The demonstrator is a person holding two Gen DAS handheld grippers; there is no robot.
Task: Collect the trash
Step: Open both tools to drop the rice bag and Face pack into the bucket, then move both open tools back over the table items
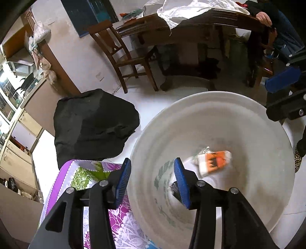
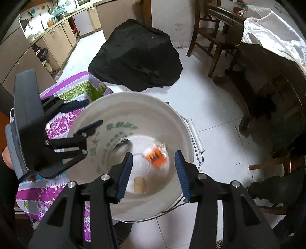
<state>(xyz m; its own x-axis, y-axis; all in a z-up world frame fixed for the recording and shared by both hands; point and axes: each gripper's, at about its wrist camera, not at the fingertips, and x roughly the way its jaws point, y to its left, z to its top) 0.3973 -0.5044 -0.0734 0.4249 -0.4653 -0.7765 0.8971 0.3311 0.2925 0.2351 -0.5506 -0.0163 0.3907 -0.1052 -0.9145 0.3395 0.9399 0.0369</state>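
Trash: an orange-and-white wrapper (image 2: 155, 156), motion-blurred, lies in the white bucket (image 2: 177, 124). Green lettering on the bucket's inner wall is unreadable. Left gripper (image 1: 152, 182) and right gripper (image 2: 154, 172) both gape, holding nothing.

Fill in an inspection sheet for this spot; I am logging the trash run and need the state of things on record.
Surface: white tiled floor; a purple flowered cloth covers a low stand beside the bucket.
Job's things: white bucket with green lettering; inside it, blurred, an orange and white wrapper, a small tan piece and a dark scrap.
Clutter: black bag on the floor behind the bucket.
Grippers: left gripper open, empty, over the bucket's rim; right gripper open, empty, above the bucket's mouth.
Cables: nothing seen.
Surroundings: wooden chair, wooden table under a white sheet, kitchen cabinets.
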